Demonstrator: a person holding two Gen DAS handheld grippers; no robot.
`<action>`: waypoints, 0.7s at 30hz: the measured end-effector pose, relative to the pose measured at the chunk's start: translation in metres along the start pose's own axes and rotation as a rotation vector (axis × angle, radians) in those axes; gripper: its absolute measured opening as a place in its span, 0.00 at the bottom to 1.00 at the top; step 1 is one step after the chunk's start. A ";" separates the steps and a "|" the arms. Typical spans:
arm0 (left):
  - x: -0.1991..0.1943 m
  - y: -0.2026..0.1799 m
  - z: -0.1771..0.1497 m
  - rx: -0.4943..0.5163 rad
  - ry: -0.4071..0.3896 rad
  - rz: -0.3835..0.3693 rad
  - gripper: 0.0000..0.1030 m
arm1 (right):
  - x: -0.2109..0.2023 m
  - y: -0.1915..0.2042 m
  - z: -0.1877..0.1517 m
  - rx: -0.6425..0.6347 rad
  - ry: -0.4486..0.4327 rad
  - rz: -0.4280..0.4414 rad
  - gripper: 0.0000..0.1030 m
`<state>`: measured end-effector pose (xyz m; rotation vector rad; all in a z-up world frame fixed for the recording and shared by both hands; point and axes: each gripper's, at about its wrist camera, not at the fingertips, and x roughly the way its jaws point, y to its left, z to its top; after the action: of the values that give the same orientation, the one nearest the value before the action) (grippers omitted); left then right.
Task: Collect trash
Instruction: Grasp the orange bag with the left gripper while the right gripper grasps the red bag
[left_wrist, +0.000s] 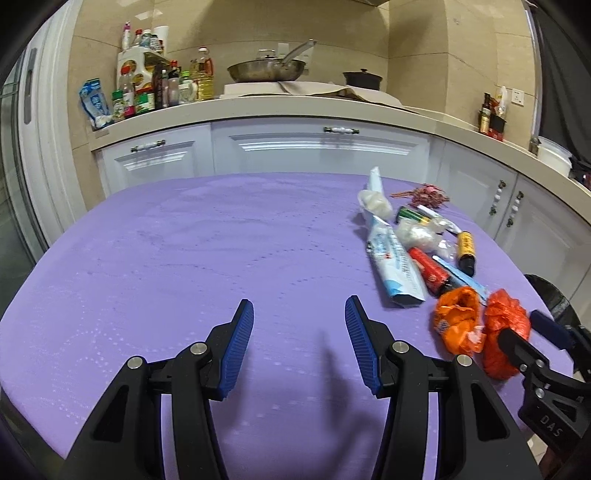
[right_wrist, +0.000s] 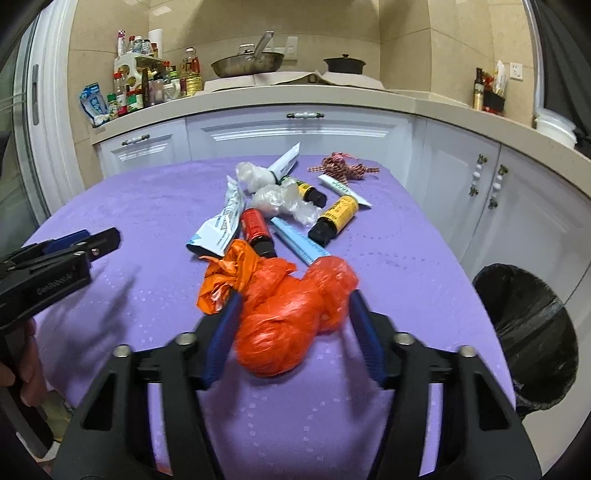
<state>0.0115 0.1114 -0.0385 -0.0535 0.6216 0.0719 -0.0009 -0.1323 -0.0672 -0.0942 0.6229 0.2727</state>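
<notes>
The left gripper (left_wrist: 299, 343) hovers with fingers apart over bare purple tablecloth (left_wrist: 184, 251), trash pile (left_wrist: 424, 251) alongside.

Both cameras sit low behind their own blue-padded fingers, looking down across the purple tablecloth (left_wrist: 184, 251) toward white kitchen cabinets (right_wrist: 288, 136). The right view is closest to the crumpled orange plastic bag (right_wrist: 288, 317); both views share it.

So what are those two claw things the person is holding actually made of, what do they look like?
Both are black plastic tongs with silver pivot bolts and ribbed blue pads on the fingers. The left gripper bears small white lettering on its side; the right gripper shows raised letters on its body.
</notes>
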 end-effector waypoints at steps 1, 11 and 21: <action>0.000 -0.004 0.000 0.005 0.000 -0.009 0.50 | 0.001 0.000 0.000 -0.002 0.003 0.006 0.40; -0.003 -0.043 0.000 0.057 -0.003 -0.099 0.53 | -0.016 -0.016 -0.001 0.001 -0.033 -0.021 0.31; 0.005 -0.091 -0.006 0.131 0.021 -0.172 0.53 | -0.027 -0.067 -0.006 0.089 -0.052 -0.086 0.31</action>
<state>0.0198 0.0209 -0.0442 0.0192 0.6395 -0.1362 -0.0070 -0.2039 -0.0559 -0.0284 0.5774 0.1633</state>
